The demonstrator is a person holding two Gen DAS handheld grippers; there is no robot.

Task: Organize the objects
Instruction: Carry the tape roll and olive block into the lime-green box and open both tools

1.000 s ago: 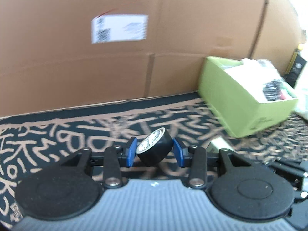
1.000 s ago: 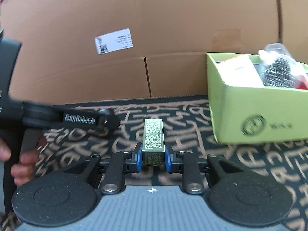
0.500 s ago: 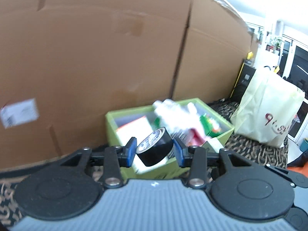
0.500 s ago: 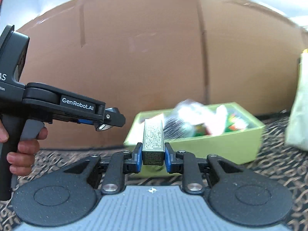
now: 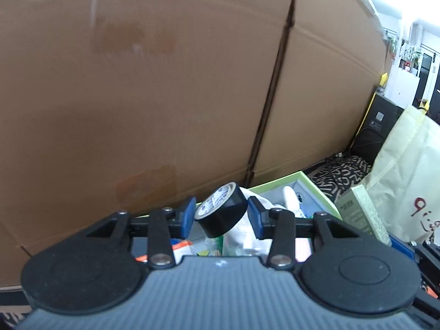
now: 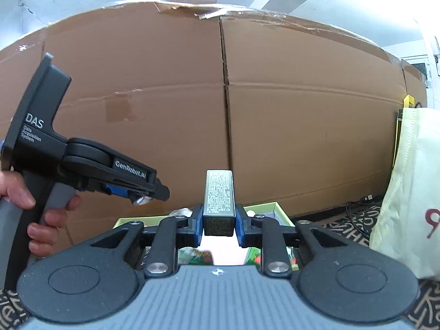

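Tape roll and slim box sitting low in centre frame

The black tape roll (image 5: 221,210) is tilting, white label facing up-left; the olive printed carton (image 6: 219,202) is standing upright above the green bin (image 6: 280,211).

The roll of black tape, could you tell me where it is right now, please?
In the left wrist view the roll of black tape sits tilted between the left gripper pads, above the green box before the cardboard wall.

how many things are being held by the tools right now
2. A black tape roll sits clamped in the left tool above the green box; a narrow printed carton stands upright in the right tool.
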